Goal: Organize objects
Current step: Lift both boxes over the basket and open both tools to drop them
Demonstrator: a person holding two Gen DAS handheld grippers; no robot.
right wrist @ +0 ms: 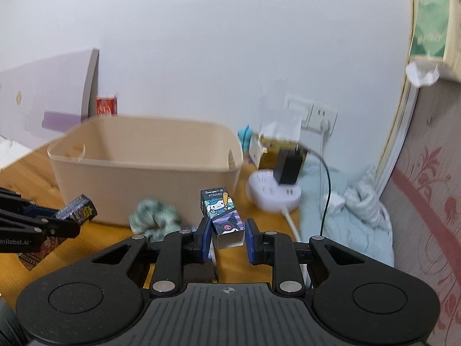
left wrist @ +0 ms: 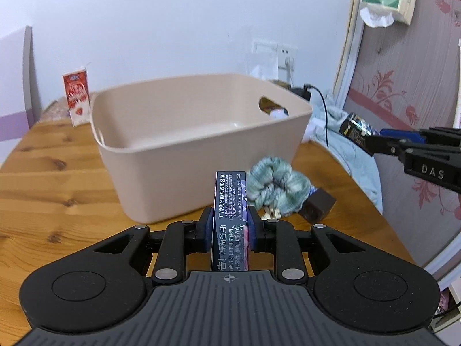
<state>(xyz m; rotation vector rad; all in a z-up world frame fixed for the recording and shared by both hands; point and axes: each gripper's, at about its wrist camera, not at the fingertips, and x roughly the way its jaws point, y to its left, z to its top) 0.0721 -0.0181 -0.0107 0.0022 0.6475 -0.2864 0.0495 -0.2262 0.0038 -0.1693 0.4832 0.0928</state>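
Note:
A beige plastic bin (left wrist: 184, 132) stands on the wooden table (left wrist: 52, 178); it also shows in the right wrist view (right wrist: 144, 167). My left gripper (left wrist: 230, 225) is shut on a dark printed box (left wrist: 230, 201), held just in front of the bin. That gripper (right wrist: 57, 222) and its box (right wrist: 77, 206) show at the left of the right wrist view. My right gripper (right wrist: 225, 236) is shut on a cartoon-printed box (right wrist: 222, 213), held above the table right of the bin. It shows at the right of the left wrist view (left wrist: 371, 141).
A green scrunchie (left wrist: 276, 187) and a brown cube (left wrist: 317, 204) lie by the bin's front right corner. A red milk carton (left wrist: 77, 95) stands at the far left. A white power strip (right wrist: 270, 193) with a black charger (right wrist: 288, 167), and a pale blue cloth (right wrist: 354, 216), lie to the right.

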